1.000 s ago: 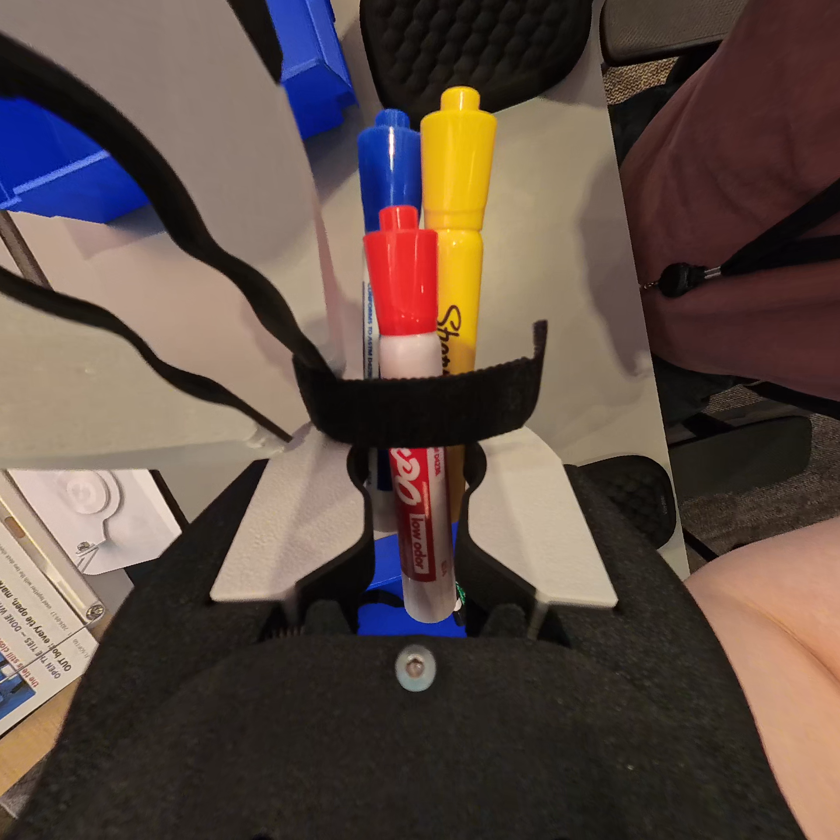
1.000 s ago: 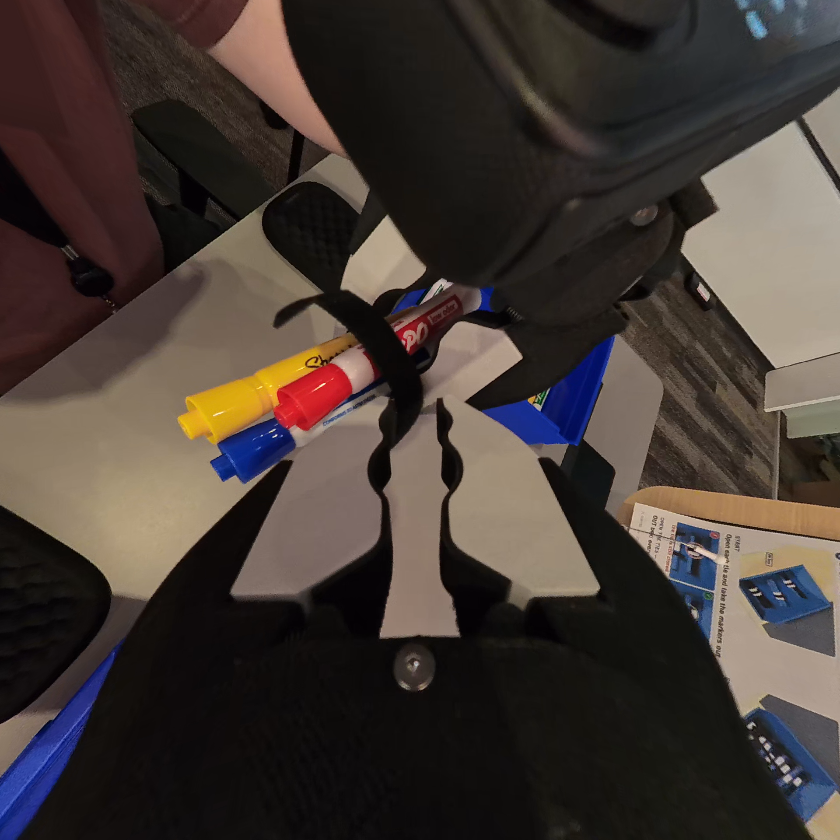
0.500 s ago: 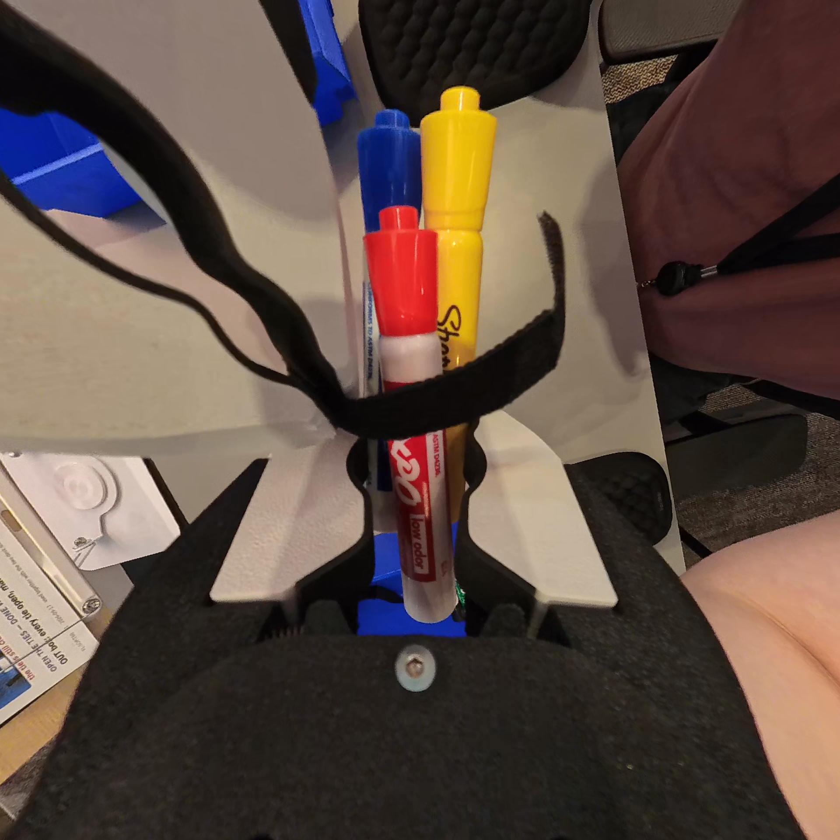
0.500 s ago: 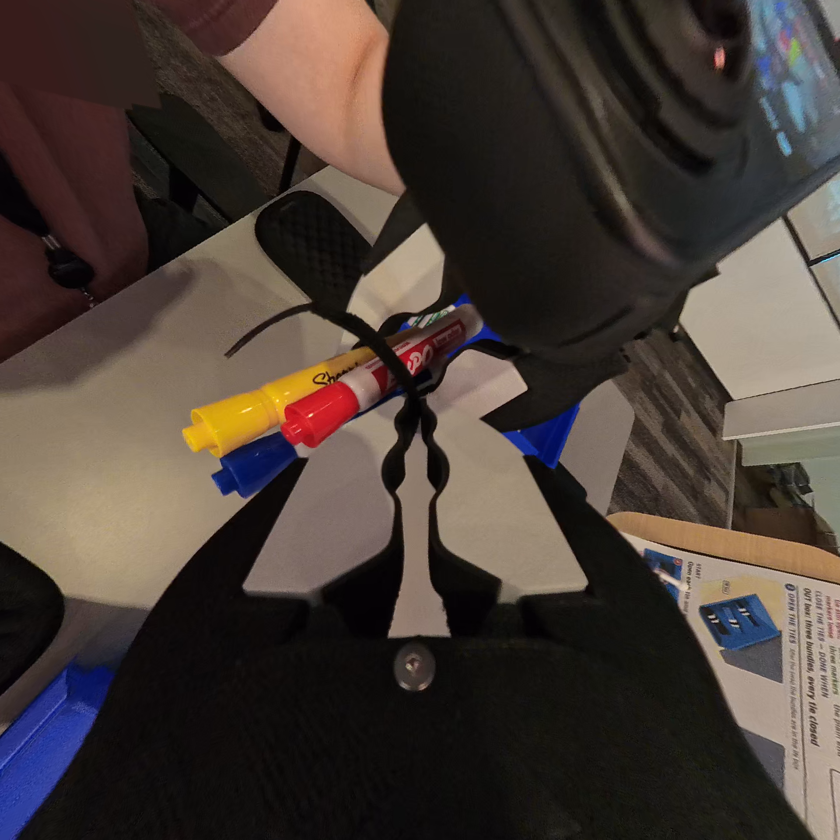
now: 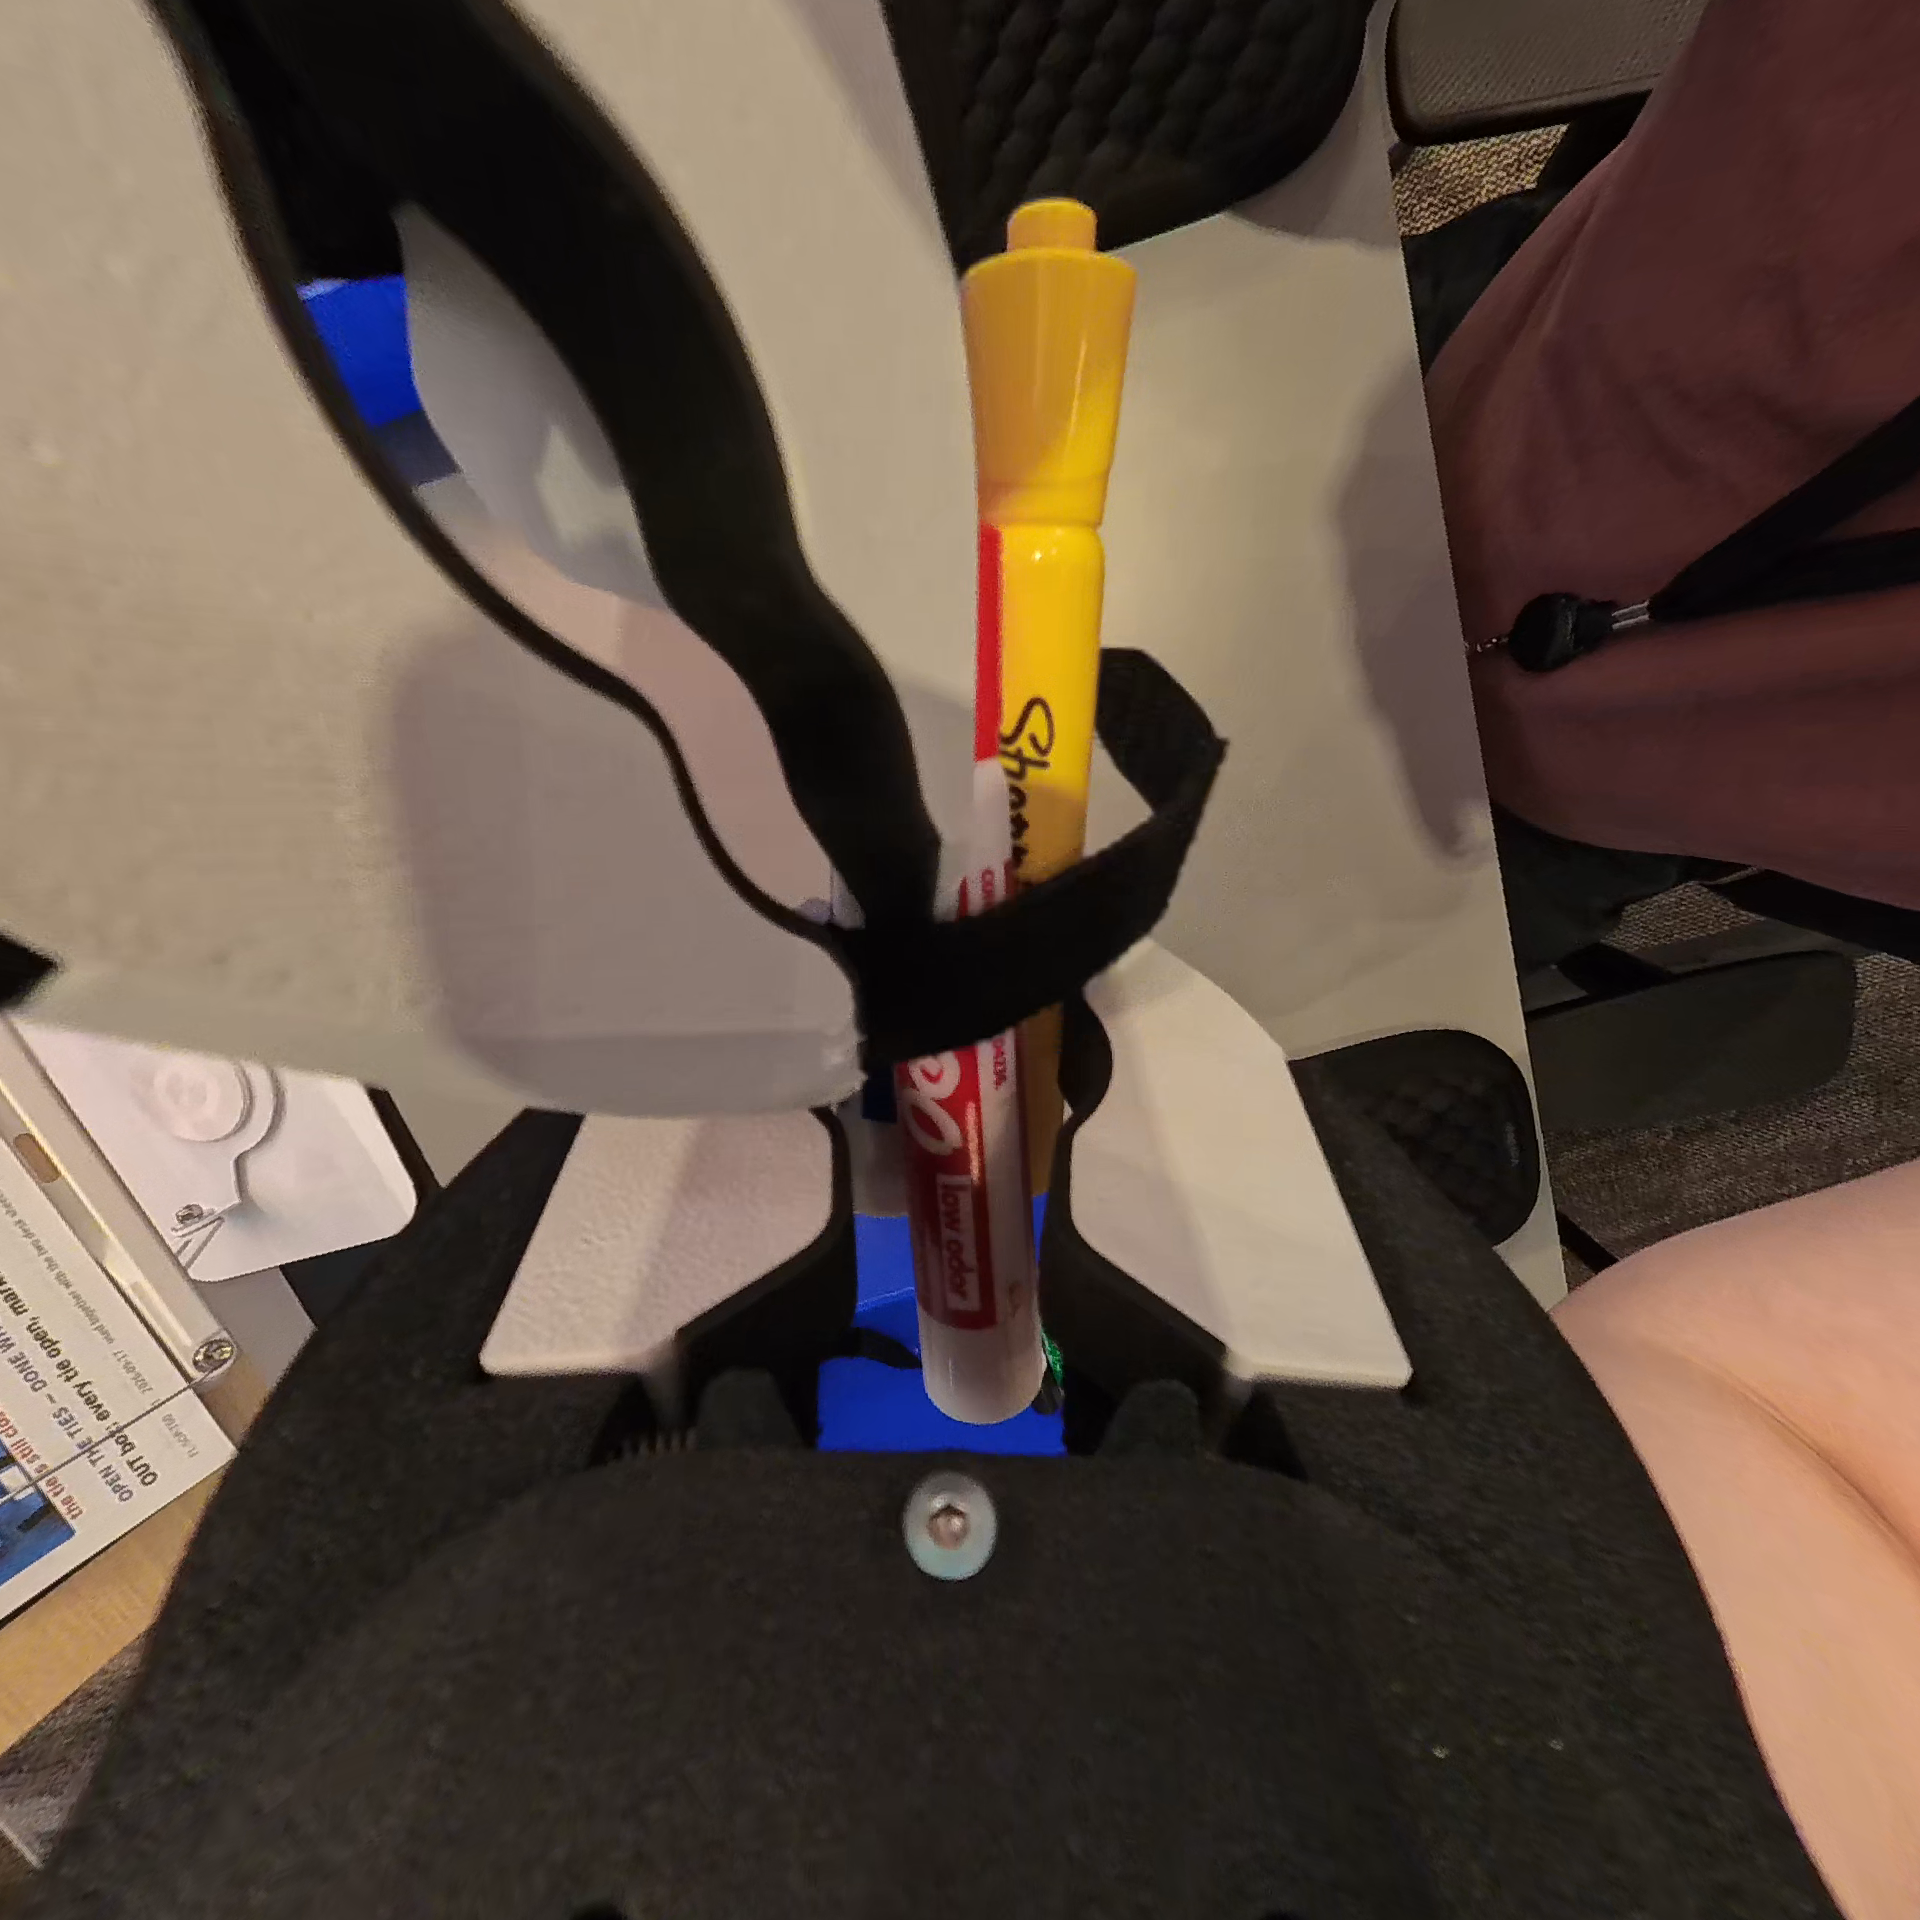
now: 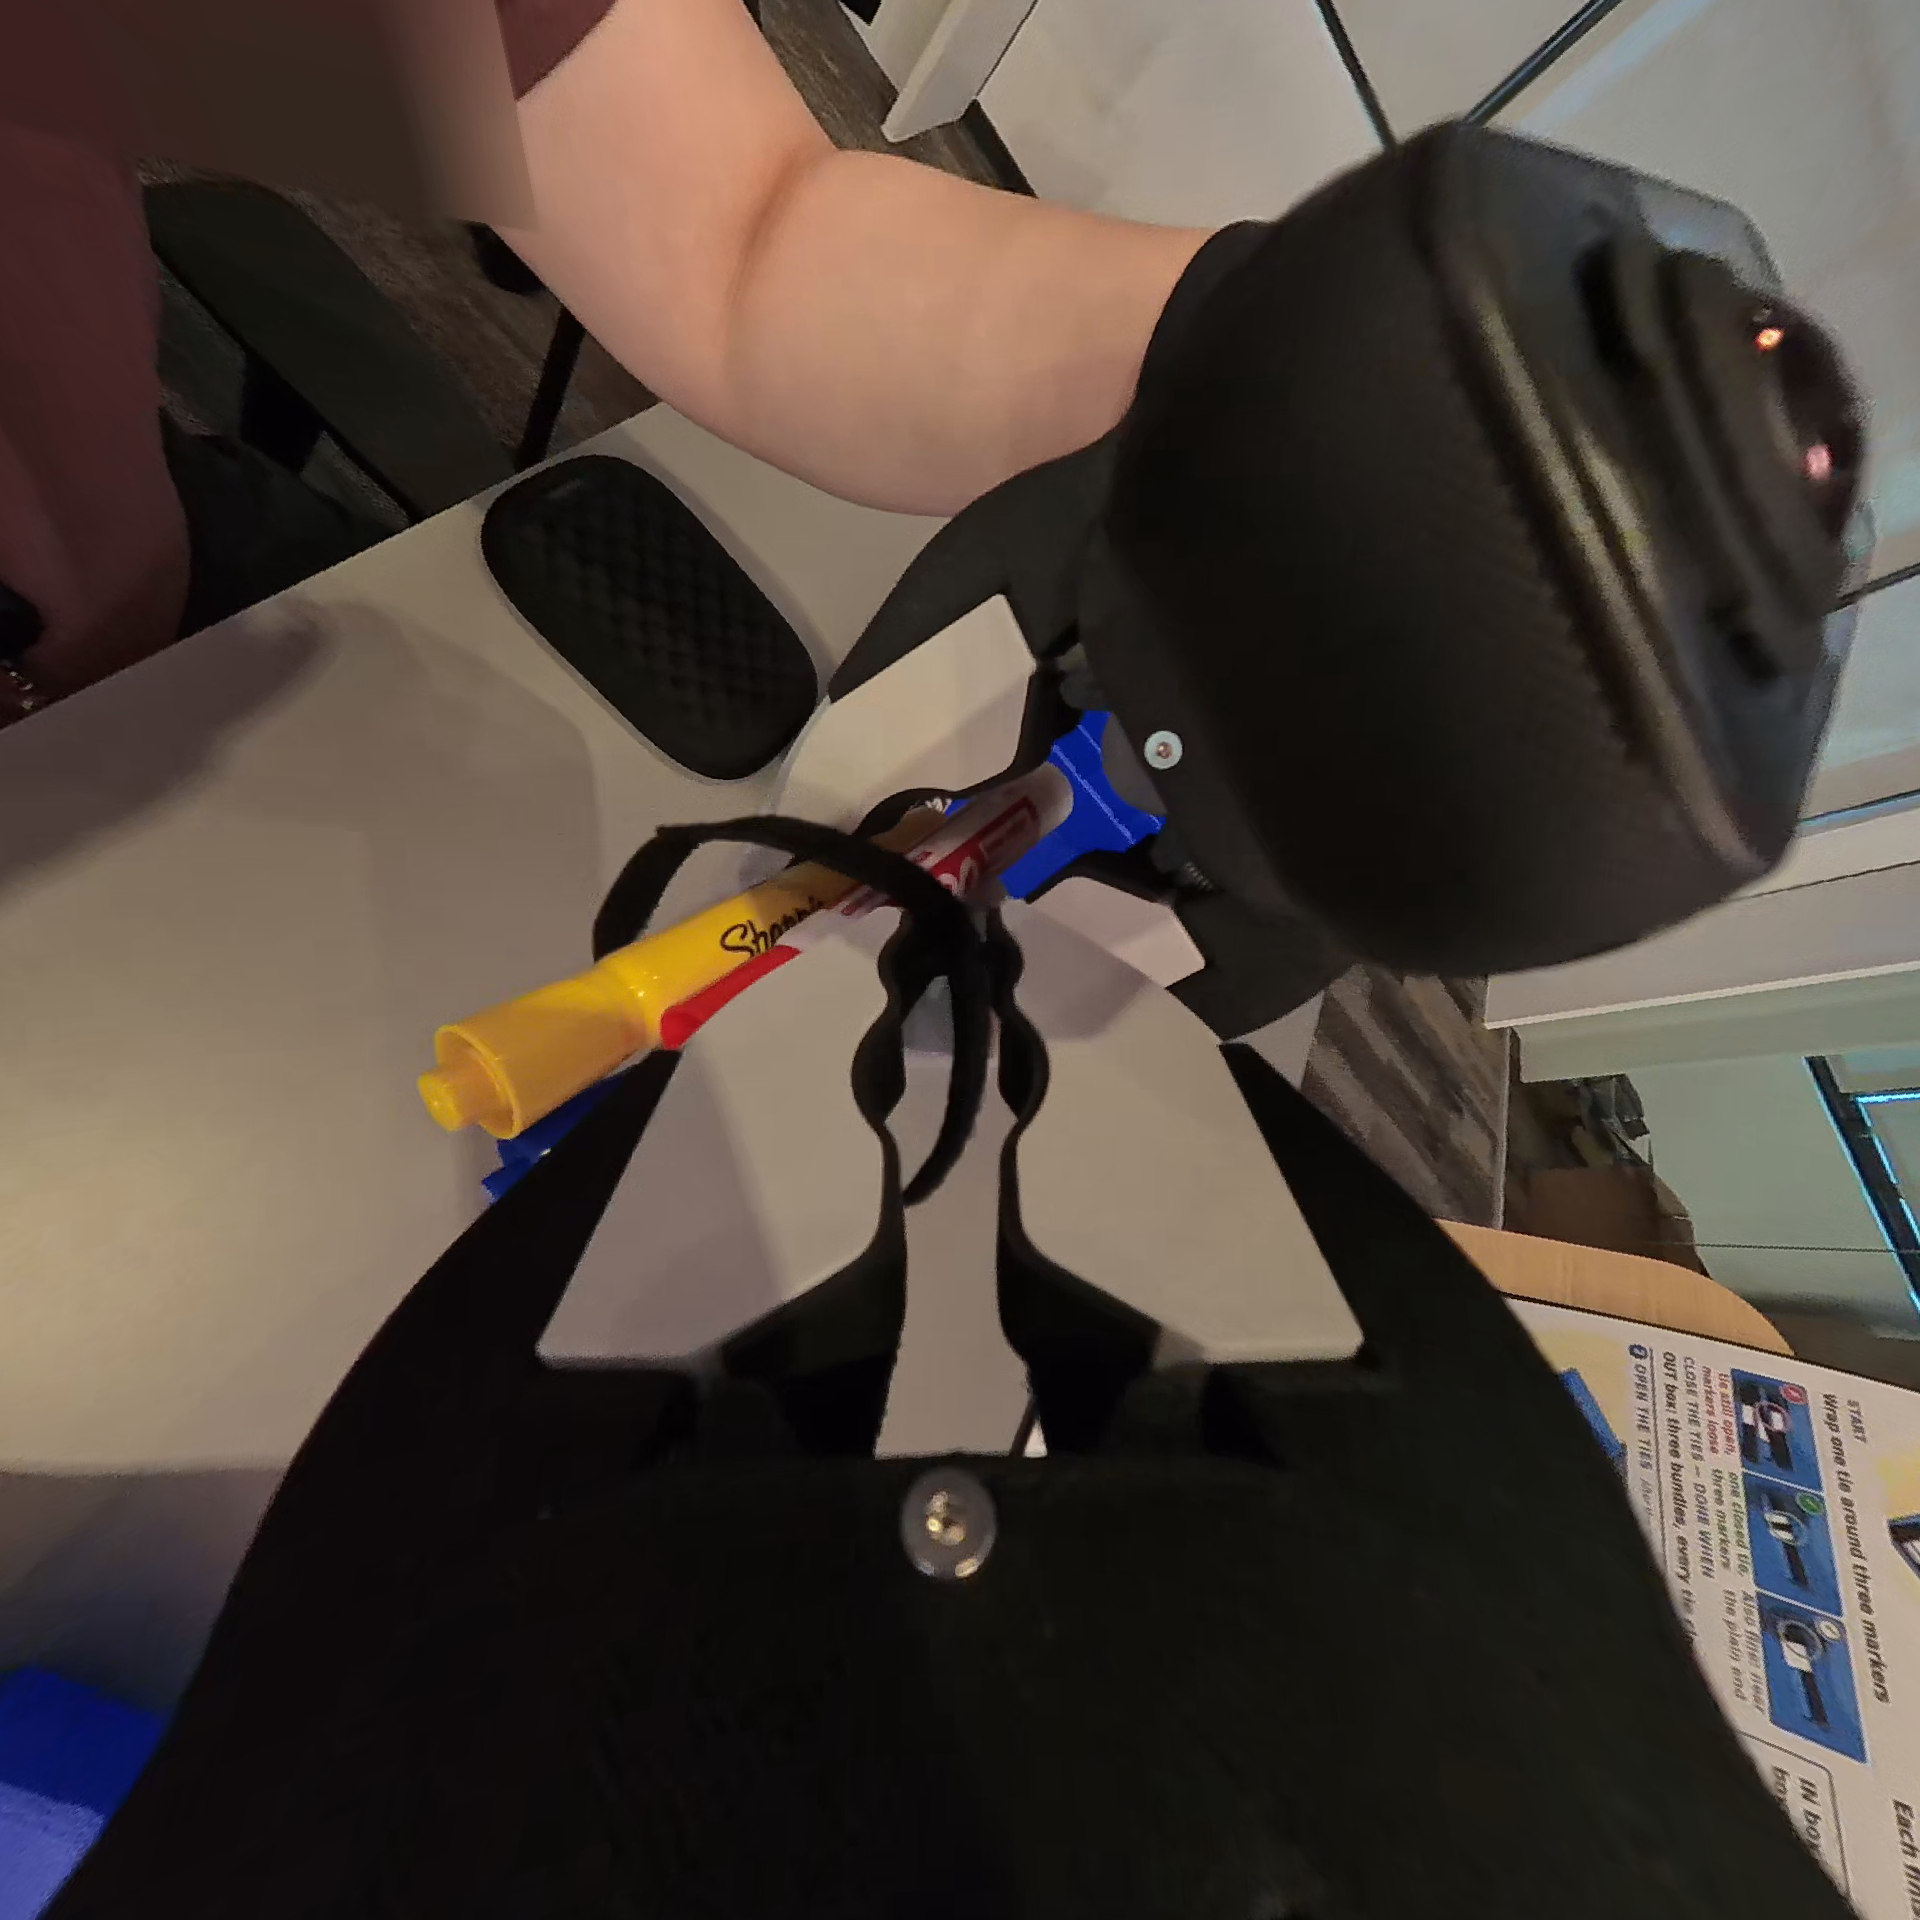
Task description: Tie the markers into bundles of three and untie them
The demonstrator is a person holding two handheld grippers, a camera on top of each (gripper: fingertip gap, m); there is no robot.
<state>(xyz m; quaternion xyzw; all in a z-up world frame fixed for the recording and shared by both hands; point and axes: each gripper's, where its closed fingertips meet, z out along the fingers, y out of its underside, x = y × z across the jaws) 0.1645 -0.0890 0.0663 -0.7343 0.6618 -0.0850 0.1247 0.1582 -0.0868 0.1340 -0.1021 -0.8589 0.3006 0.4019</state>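
Observation:
My left gripper (image 5: 966,1081) is shut on three markers held side by side: a yellow marker (image 5: 1044,540), a red marker (image 5: 961,1216) and a blue one that is almost hidden here. A black strap (image 5: 1023,935) loops around them just beyond the fingertips, and its free end curls behind the yellow marker. My right gripper (image 6: 945,920) is shut on the strap (image 6: 748,836) next to the bundle. In the right wrist view the yellow marker (image 6: 582,1023), the red marker (image 6: 727,997) and the blue cap (image 6: 525,1153) point left. The right gripper's blurred finger (image 5: 623,883) covers the left side of the left wrist view.
The grey table (image 6: 260,935) carries a black textured pad (image 6: 644,613) near its edge. An instruction sheet (image 6: 1787,1558) lies at the right. A blue bin (image 5: 364,343) shows behind the right finger. The person's forearm (image 6: 883,343) and maroon shirt (image 5: 1714,416) are close by. The gap from one gripper's tips to the other's is roughly 6 cm.
My right gripper closed on the strap and pulled it across the bundle. The strap's free end lifted off the front and curled behind the yellow marker. The right finger now hides the blue and red caps.

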